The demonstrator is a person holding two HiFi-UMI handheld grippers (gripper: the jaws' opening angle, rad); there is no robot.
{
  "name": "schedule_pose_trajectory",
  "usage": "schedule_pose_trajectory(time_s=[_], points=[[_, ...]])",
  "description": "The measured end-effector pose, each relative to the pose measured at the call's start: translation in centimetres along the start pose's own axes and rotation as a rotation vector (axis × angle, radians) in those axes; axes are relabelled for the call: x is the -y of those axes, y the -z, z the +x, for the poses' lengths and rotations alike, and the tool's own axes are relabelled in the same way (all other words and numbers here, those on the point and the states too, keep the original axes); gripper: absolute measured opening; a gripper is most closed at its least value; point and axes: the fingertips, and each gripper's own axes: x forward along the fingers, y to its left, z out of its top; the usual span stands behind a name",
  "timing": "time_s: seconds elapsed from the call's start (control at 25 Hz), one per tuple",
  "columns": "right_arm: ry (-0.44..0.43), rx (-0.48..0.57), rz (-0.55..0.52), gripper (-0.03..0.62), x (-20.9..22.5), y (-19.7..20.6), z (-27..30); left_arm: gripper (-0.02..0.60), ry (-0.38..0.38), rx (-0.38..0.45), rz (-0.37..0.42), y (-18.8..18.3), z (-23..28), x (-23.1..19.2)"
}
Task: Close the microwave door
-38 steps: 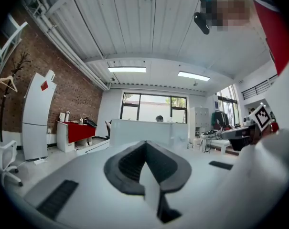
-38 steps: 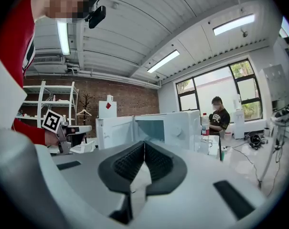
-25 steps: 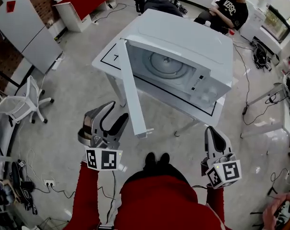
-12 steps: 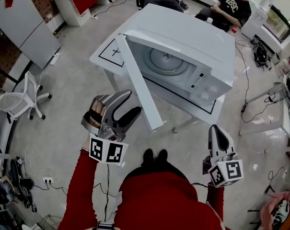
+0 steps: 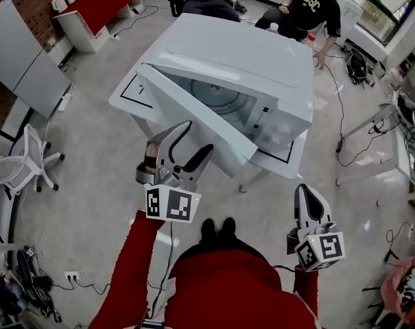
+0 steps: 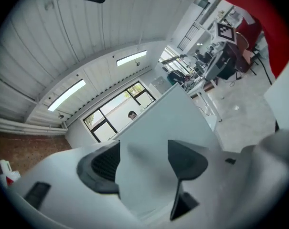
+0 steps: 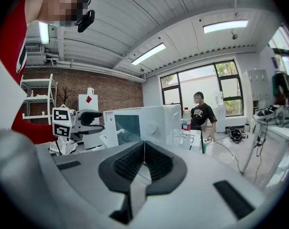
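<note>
**Door Part-Way Shut, Left Tool Behind It**

The large white box-shaped microwave oven (image 5: 248, 53) stood on a white surface (image 5: 128, 91) edged with a black line, its cavity partly in view. Its flat white door (image 5: 221, 146), hinged at the left, hung partly open. It slanted from the hinge toward the near right, with a wide gap at the latch side.

The left tool (image 5: 199, 136) lay at the door's outer face, near its free edge. Its jaws had just been opening and stood wide apart. The door panel showed between them, but the pads did not look clamped on it. The right tool (image 5: 306, 196) hung at the near right, well apart from the oven, its jaws together on nothing.

The step in hand appeared to be the swing itself: pushing the door round to the oven's front. The next move would call for a steady push toward the far right along the door's arc. A firm last press would then be needed for the latch to catch.

Little writing could be read. No brand showed on the oven. A black mark (image 5: 140, 88) like a "7" sat near the surface's left corner. A seated person's black T-shirt (image 5: 310, 5) bore white letters ending "BSC"; the first was unclear. The tools' marker cubes (image 5: 171, 204) carried only black-and-white squares.
</note>
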Motion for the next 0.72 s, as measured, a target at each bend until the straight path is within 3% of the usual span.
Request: schedule_pose_trajectory(time_s=[0.24,0.48,0.72], points=[[0.003,0.012,0.005,0.014,0.3,-0.3,0.5,0.311,-0.031,-0.030,-0.182,0.4,3.1,-0.2],[-0.003,0.018,0.003,0.014,0.1,-0.5,1.2,0.311,-0.074,-0.043,-0.579,1.4,5.7,-0.9],[0.015,0.009,0.017,0.014,0.7,-0.2,1.0,0.310,-0.106,-0.077,-0.752,1.8,7.9,-0.1]])
